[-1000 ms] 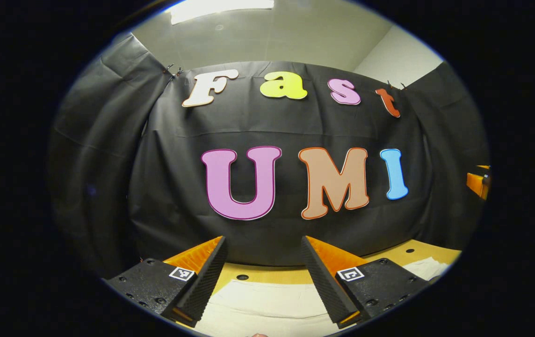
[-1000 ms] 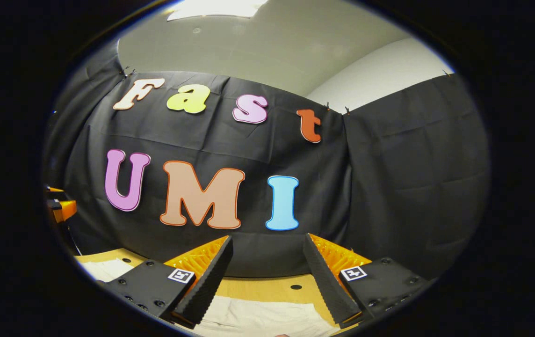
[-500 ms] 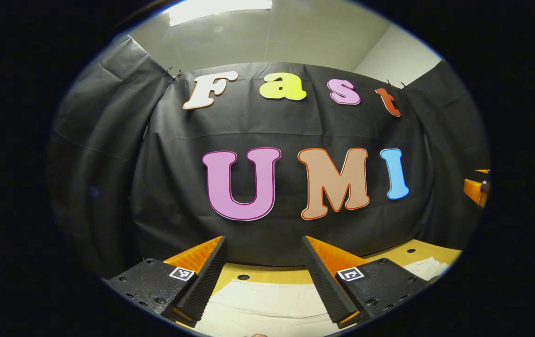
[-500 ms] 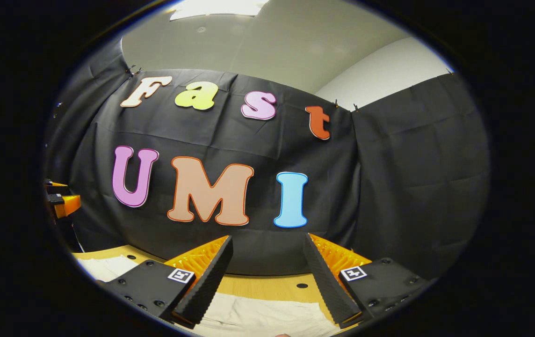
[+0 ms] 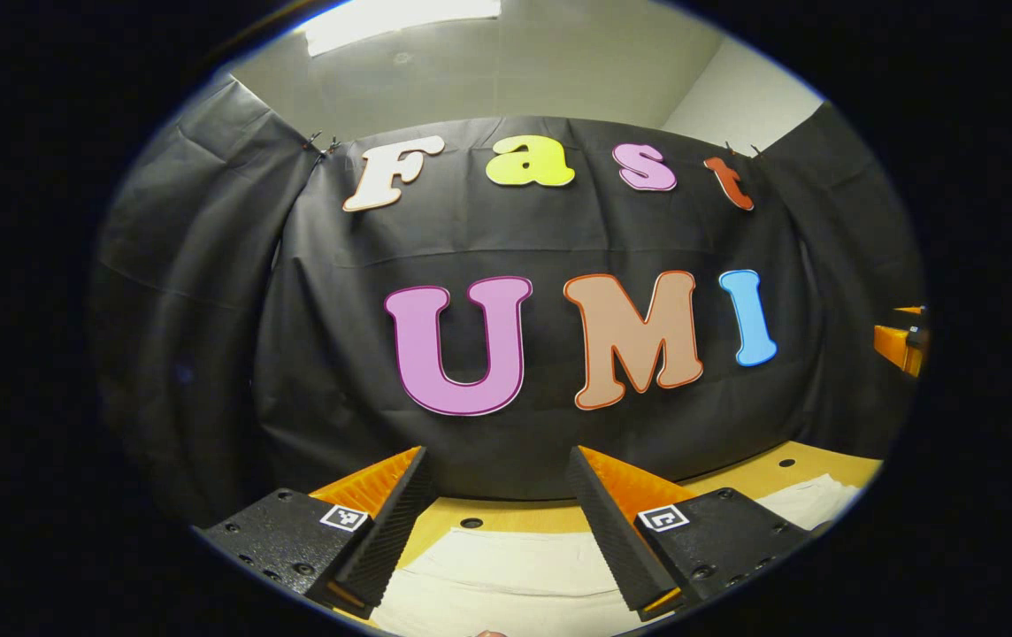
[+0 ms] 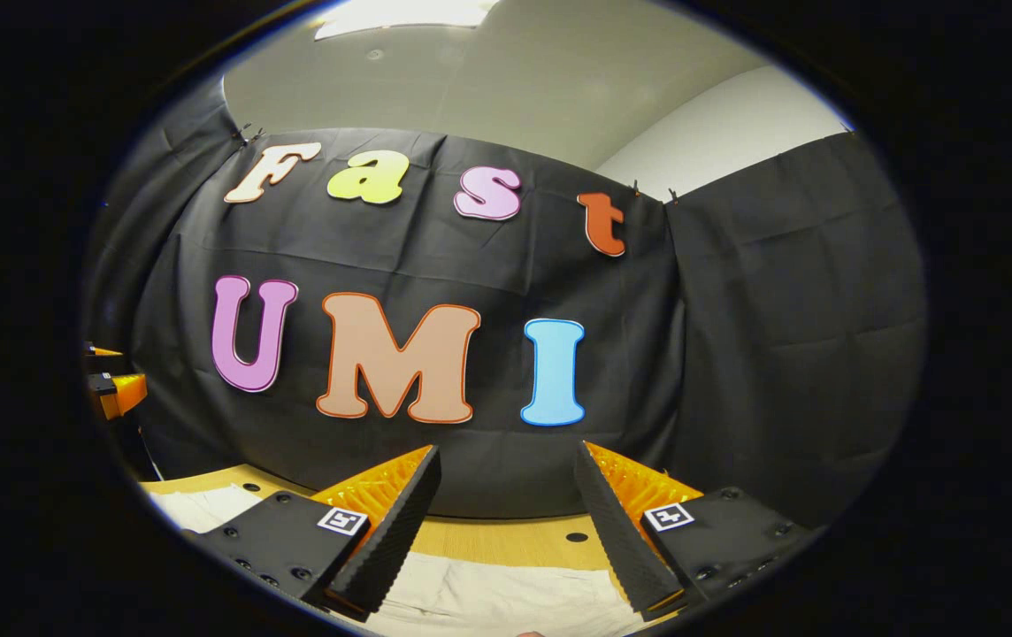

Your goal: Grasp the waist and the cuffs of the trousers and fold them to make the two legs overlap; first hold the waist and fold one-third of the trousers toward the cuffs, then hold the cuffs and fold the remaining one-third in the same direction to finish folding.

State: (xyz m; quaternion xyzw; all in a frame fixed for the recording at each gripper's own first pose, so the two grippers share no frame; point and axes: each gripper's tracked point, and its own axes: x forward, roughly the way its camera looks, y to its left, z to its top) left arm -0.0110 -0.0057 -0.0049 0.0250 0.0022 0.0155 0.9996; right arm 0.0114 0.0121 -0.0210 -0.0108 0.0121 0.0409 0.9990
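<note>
**Both grippers spread above the trousers**

While I hold both tools level and facing the booth wall, my left gripper point(image 5: 497, 460) has its two fingers spread wide with nothing between them, and my right gripper point(image 6: 506, 458) stands the same way, fingers apart and holding nothing.

In the left gripper view the trousers point(image 5: 506, 575) lie flat and pale on the table point(image 5: 506, 515), below and just ahead of my fingers, with the cloth showing through the gap between them. More of the pale fabric shows beyond my right-hand finger, off toward the edge of that view. The far border of the cloth stops short of the table's back edge, so a strip of wood with a dark round hole point(image 5: 471, 523) is bare ahead of my fingertips. I cannot tell from here whether this part is the waist or the cuffs.

In the right gripper view the trousers point(image 6: 488, 591) again lie under and between my fingers, creased a little, and the fabric runs on past my left-hand finger. The table point(image 6: 506, 535) shows bare ahead of the tips.

Far off to the side in each view, a small part of my other tool shows against the black wall; I cannot make out its fingers there.
</note>
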